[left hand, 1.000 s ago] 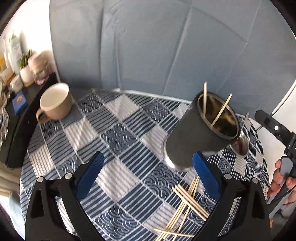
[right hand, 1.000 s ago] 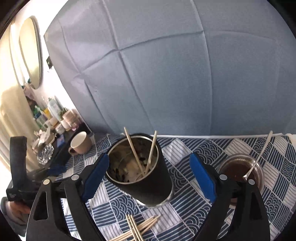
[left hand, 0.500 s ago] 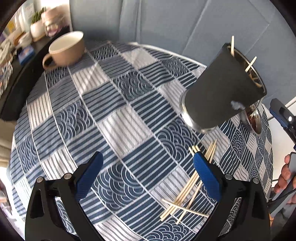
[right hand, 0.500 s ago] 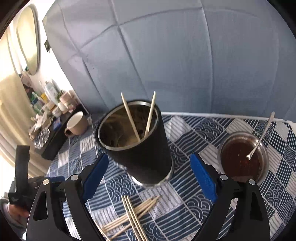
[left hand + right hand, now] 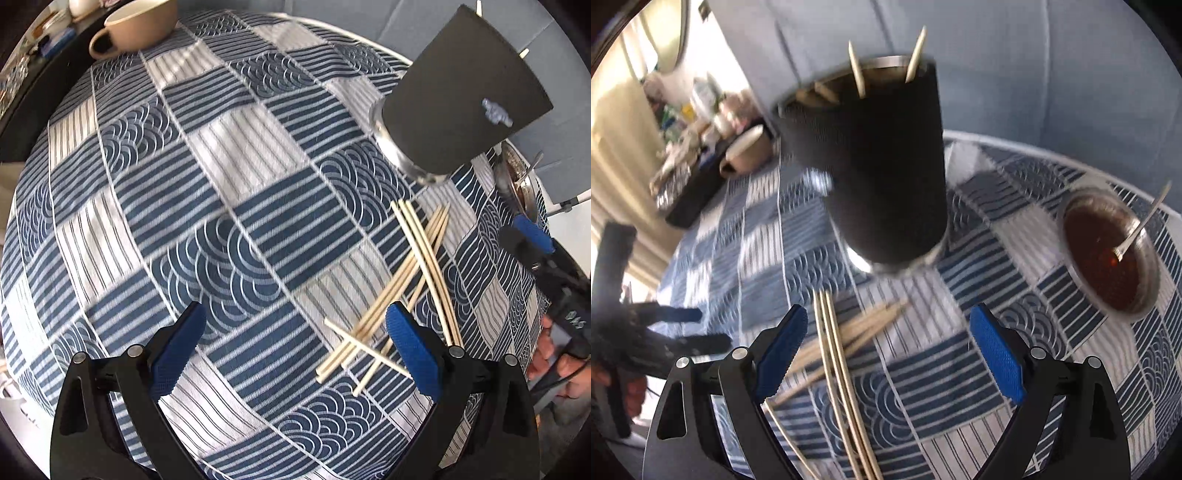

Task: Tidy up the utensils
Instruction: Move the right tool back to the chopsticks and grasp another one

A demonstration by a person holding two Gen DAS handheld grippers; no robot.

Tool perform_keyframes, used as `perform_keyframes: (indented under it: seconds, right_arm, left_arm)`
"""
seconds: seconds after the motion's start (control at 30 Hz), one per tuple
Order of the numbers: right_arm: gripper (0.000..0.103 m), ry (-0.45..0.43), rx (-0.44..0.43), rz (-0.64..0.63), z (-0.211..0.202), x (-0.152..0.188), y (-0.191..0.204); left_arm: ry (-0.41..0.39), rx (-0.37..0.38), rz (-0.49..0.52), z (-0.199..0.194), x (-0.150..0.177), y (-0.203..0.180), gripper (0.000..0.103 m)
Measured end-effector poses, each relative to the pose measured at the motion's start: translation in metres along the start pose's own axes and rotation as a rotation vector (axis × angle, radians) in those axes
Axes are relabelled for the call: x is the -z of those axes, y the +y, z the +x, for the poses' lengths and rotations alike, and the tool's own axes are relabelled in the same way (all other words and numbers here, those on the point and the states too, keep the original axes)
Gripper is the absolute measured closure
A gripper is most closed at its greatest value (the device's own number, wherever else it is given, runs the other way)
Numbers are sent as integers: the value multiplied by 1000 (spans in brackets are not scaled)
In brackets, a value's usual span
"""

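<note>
Lying loose on the cloth [image 5: 229, 155], the sticks [image 5: 397, 291] form a crossed heap just in front of the cup [image 5: 458, 96], which stands upright and already has a few sticks [image 5: 856, 72] poking out of its rim. A second ago both cameras looked across at the cup from higher up; now they look steeply down and the heap fills the lower part of each view, so both hands have dropped toward it. That suggests the pick-up is about to begin, with most of the sorting still ahead.

The right gripper [image 5: 888, 354] hovers over the heap with its jaws spread wide and nothing between the pads; several sticks run under the gap beside its left finger. The left gripper [image 5: 295, 349] is also wide open and empty, its right finger over the near ends of the heap. Neither looks to be touching a stick yet, though blur makes that hard to judge.

Off to the right sits a bowl [image 5: 1108, 251] of dark sauce with a spoon [image 5: 1141, 225] in it, near the cup. A mug [image 5: 138, 24] stands well apart at the far edge of the table.
</note>
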State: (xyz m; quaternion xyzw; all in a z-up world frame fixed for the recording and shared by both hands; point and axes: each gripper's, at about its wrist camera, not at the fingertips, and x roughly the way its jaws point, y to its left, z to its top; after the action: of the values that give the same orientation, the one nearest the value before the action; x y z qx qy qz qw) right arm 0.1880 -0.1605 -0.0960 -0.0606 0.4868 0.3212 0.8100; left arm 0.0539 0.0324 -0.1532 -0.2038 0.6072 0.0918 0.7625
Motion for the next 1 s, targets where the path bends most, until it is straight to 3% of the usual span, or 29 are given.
perform_keyframes:
  seconds: [0.27, 0.7, 1.0]
  right_arm:
    - [18, 87, -12, -39, 28, 17, -1]
    - [18, 108, 50, -120, 45, 25, 9]
    - [18, 128, 101, -195, 48, 32, 14]
  left_arm:
    - [56, -15, -12, 10, 19, -9, 7]
    - [138, 17, -77, 28, 22, -25, 7]
    - [129, 14, -99, 27, 20, -15, 7]
